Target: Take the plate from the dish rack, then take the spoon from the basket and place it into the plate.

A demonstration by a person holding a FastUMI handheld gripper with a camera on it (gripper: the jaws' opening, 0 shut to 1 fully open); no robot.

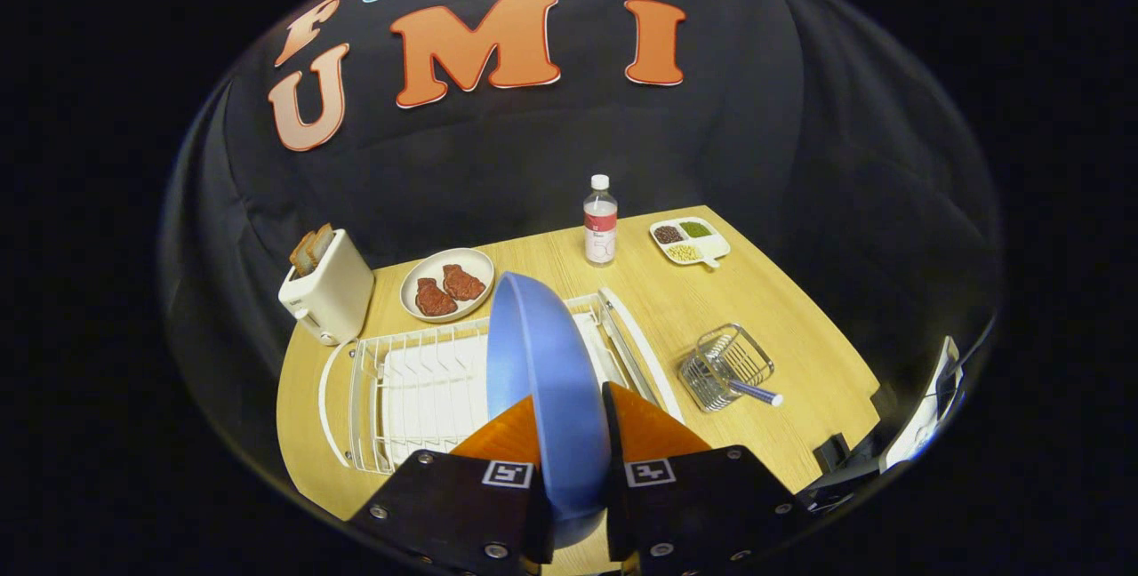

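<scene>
Count on the table (782,309): one blue plate (542,380), one white dish rack (427,380), one wire basket (725,364), one spoon (756,393), one bottle (600,220), one toaster (327,292) with two slices showing in its slots, one round dish (447,284) carrying two reddish pieces, one divided tray (691,241) with three fillings.

Pose: tongs (573,469) sit high above the near end of the dish rack, looking down and forward across the table towards the booth wall. No hand or sleeve seen.

Tongs: closed down to a narrow gap, one finger pressed on each face of the plate. Plate is gripped on edge, upright, rising from between the fingers and standing clear above the rack; whether it touches the wires I cannot tell.

Basket lies on its side, just beside the rack, right of the fingers. Spoon's handle pokes out of the basket mouth towards the near table edge; its bowl is hidden inside the wire.
</scene>
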